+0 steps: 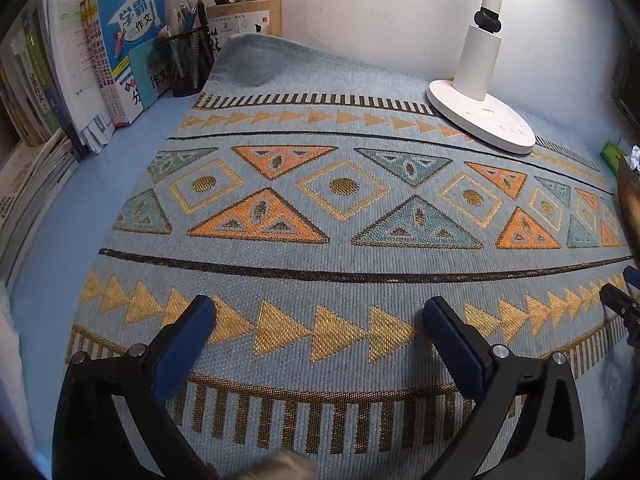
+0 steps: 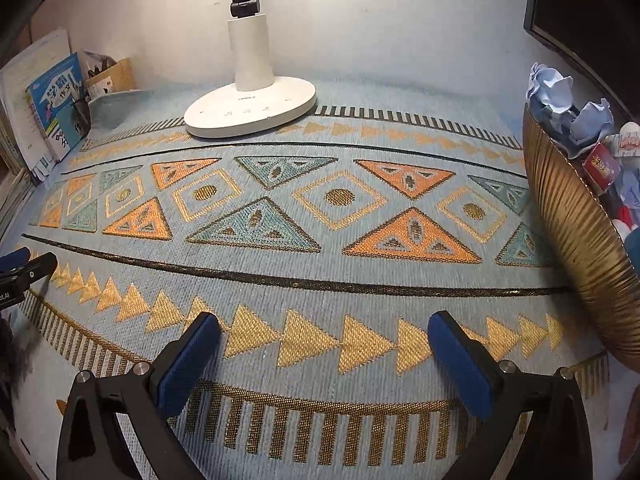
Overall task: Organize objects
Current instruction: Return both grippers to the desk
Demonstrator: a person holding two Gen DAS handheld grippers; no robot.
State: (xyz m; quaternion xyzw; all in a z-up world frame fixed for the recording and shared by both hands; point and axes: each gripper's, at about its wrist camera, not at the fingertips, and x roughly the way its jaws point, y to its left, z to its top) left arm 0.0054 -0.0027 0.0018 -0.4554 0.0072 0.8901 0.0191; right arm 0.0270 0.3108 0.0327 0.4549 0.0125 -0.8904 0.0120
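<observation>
I've got the woven mat (image 1: 344, 216) spread flat across the desk in front of me, pale blue with bands of gold triangles, orange and teal triangles, and gold diamonds with dark dots. Its far left corner is curled up against the wall. Off to my right stands a ribbed gold bin (image 2: 576, 232), tilted in my view, stuffed with crumpled blue paper (image 2: 560, 108) and small red packets (image 2: 604, 168), its base touching the mat's right edge.
</observation>
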